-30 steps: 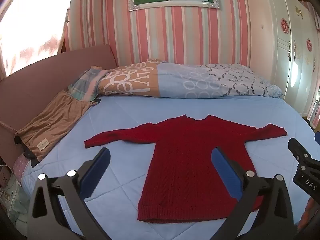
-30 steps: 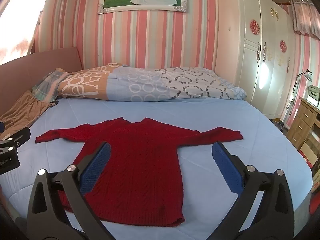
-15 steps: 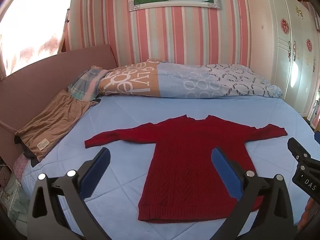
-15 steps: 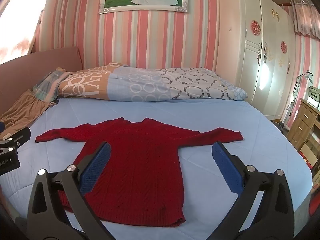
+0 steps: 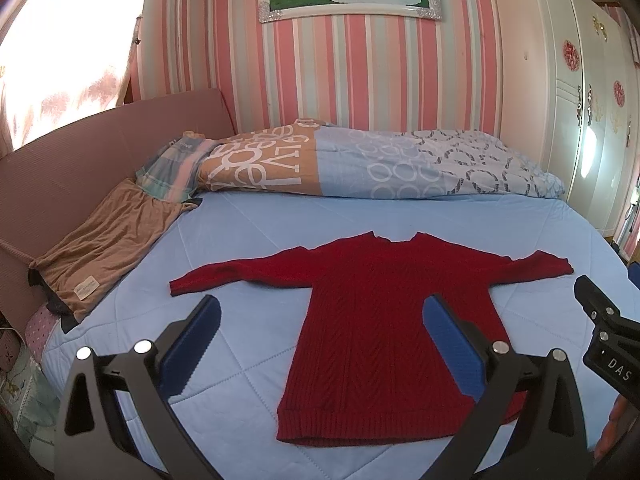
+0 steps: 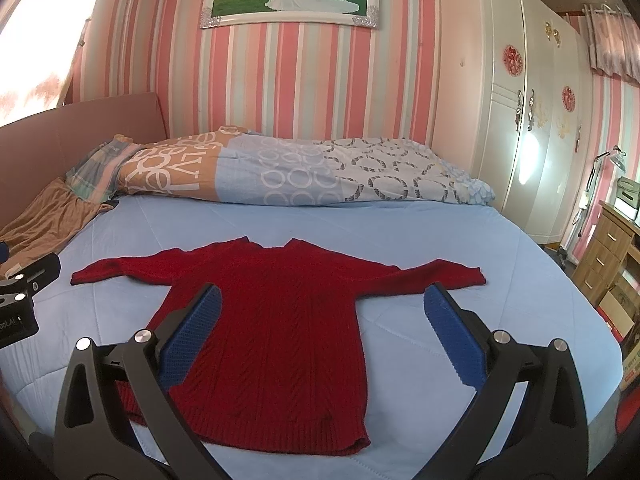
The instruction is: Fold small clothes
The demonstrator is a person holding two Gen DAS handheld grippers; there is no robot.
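Note:
A dark red knit sweater (image 5: 384,328) lies flat on the light blue bed cover (image 5: 248,240), sleeves spread left and right, hem toward me. It also shows in the right wrist view (image 6: 276,320). My left gripper (image 5: 320,340) is open and empty, held above the hem's left side. My right gripper (image 6: 320,336) is open and empty, held above the hem's right side. The right gripper's body (image 5: 604,332) shows at the left view's right edge, and the left gripper's body (image 6: 20,300) at the right view's left edge.
A folded patterned duvet (image 5: 360,164) lies across the head of the bed. A brown garment (image 5: 104,240) lies at the left bed edge by the pink headboard (image 5: 80,152). A white wardrobe (image 6: 520,120) and wooden drawers (image 6: 608,256) stand to the right.

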